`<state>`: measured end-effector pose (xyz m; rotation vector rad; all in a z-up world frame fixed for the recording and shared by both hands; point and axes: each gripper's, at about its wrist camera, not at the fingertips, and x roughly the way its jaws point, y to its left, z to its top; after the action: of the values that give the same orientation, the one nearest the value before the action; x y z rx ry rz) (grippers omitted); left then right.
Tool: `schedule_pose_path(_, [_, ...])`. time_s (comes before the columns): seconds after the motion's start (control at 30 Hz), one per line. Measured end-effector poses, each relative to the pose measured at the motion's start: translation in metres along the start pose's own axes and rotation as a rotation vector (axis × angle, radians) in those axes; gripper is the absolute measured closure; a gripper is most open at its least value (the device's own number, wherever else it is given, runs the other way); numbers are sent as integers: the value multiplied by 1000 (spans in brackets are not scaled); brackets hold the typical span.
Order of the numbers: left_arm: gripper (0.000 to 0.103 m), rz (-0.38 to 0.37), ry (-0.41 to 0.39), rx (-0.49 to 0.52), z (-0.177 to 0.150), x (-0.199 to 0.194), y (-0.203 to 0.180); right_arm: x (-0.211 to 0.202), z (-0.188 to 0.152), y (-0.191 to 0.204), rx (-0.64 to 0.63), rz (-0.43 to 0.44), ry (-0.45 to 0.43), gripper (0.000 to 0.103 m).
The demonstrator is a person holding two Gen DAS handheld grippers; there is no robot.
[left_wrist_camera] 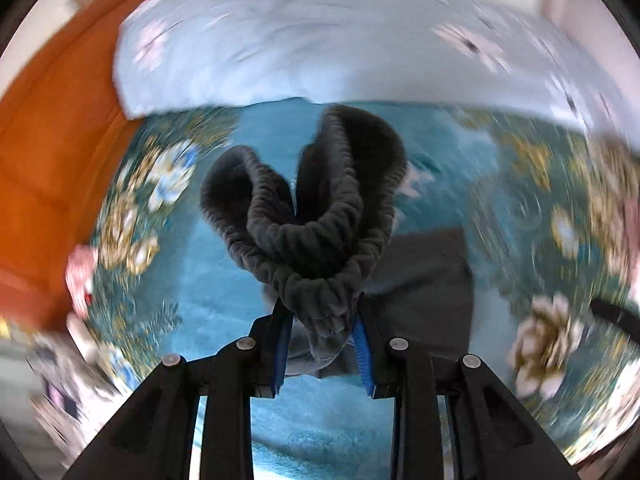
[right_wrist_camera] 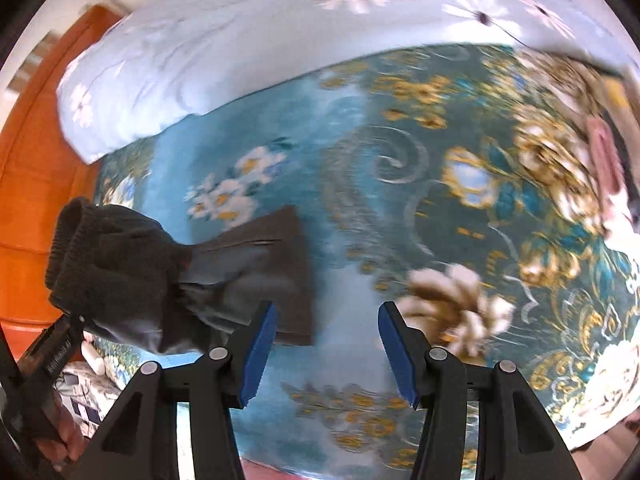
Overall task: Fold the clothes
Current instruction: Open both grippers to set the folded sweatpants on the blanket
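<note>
A dark grey garment with a ruffled elastic waistband hangs above the bed, bunched into loops. My left gripper is shut on the gathered waistband, its blue pads pinching the cloth from both sides. The garment's lower part trails down onto the blanket. In the right wrist view the same garment hangs at the left from the left gripper's black body, its flat end lying on the bed. My right gripper stands open with only blanket showing between its blue pads.
The bed is covered by a teal blanket with gold and white flowers. A pale blue duvet with daisies lies along the far side. An orange wooden headboard rises at the left. A hand shows at lower left.
</note>
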<state>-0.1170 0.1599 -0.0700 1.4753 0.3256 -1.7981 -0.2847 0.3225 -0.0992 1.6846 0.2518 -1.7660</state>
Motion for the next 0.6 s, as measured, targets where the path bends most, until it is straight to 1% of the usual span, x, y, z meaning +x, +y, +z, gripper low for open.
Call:
schedule_pose_path(0.07, [73,28,21,84,-5,4,-29,-1,-3,-24,37,-5,6,46])
schedule_pose_path(0.13, [73,55,42,151,-9,8,-53,-1,-6,-40,59,-7,12,46])
schedule_pose_path(0.2, [68,67,61,171,-10,9,-63,-1,-8,-51,73,-9,16,46])
schedule_pose_path(0.27, [65,60,84,174,-9,10,-69,-1,-9,-60,81,-11,19,46])
schedule_pose_path(0.37, [56,62,103,179,-8,9,-77,-1,-6,-64,80,-12,22,46])
schedule_pose_path(0.47, [50,7,100,169,-6,1,-79,-2,-2,-61,62,-12,21,46])
schedule_pose_path(0.5, [50,-19,95,166,-6,-2,-78,-1,0,-59,55,-12,23,46])
schedule_pose_path(0.6, [50,-150,80,110,-1,-16,-62,4,4,-47,37,-11,36,45])
